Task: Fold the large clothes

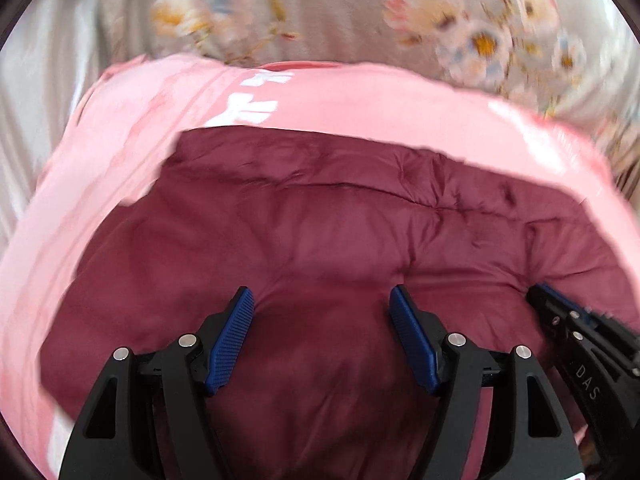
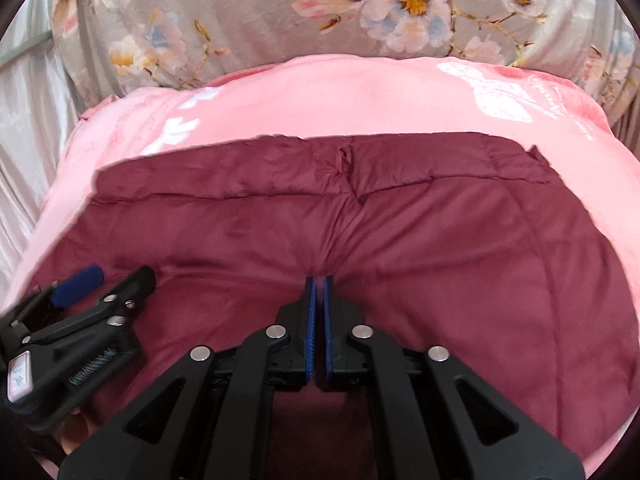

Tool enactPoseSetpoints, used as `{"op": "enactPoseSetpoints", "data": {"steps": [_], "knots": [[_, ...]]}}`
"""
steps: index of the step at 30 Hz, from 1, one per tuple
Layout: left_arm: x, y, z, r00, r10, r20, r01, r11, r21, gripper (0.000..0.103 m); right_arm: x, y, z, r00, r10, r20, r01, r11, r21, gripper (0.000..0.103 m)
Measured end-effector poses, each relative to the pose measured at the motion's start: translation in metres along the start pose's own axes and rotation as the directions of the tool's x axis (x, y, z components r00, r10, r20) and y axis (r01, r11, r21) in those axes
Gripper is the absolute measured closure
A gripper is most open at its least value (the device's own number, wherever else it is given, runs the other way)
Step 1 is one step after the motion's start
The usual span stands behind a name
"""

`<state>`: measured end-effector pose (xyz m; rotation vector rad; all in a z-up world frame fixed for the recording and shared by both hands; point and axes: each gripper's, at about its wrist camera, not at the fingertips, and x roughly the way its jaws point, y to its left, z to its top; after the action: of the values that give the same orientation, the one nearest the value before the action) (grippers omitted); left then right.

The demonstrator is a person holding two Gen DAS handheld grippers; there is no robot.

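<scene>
Maroon garment: the maroon quilted garment (image 2: 400, 240) lies spread on a pink blanket (image 2: 320, 96), which covers a bed dressed in a floral sheet (image 2: 248, 12); the far stitched hem of the garment sits just short of the blanket's far edge.
Right claw: the right claw (image 2: 319, 292) is pinched together on a small pucker of the garment, near its middle seam (only a thin ridge of cloth shows between the pads).
Left claw: the left claw (image 1: 322, 300) stands wide apart over the garment's near part, gripping nothing.
Risk, thin pinch: the right claw's bite looks shallow, so a lift could let the slick fabric slide out.
Risk, single layer: it may hold only the top layer, so the fold would drag unevenly and bunch.
Risk, one-sided pull: with the left claw empty, pulling from one point would likely skew the garment across the blanket.
Risk, collision: the two claws sit near each other over the garment and could knock together.
</scene>
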<state>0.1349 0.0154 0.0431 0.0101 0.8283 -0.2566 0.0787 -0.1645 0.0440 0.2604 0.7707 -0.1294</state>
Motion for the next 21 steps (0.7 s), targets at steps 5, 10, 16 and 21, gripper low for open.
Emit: {"op": "enactPoseSetpoints", "data": {"steps": [5, 10, 16, 21], "knots": [[-0.054, 0.059, -0.019, 0.999, 0.037, 0.019, -0.035, 0.995, -0.094, 0.031, -0.04, 0.02, -0.022, 0.998, 0.059, 0.01, -0.059, 0.998, -0.027, 0.098], [-0.063, 0.125, -0.04, 0.999, -0.006, -0.034, -0.004, 0.956, -0.292, 0.031, -0.031, 0.036, -0.043, 0.998, 0.047, -0.032, -0.049, 0.997, -0.062, 0.098], [-0.041, 0.159, -0.054, 0.991, -0.116, -0.07, 0.074, 0.895, -0.441, 0.031, -0.022, 0.037, -0.056, 1.0, 0.02, -0.023, -0.022, 0.996, -0.082, 0.098], [-0.025, 0.151, -0.046, 0.983, -0.173, -0.055, 0.128, 0.874, -0.468, 0.03, -0.02, 0.041, -0.058, 1.0, 0.002, -0.019, -0.004, 0.995, -0.095, 0.098]]}}
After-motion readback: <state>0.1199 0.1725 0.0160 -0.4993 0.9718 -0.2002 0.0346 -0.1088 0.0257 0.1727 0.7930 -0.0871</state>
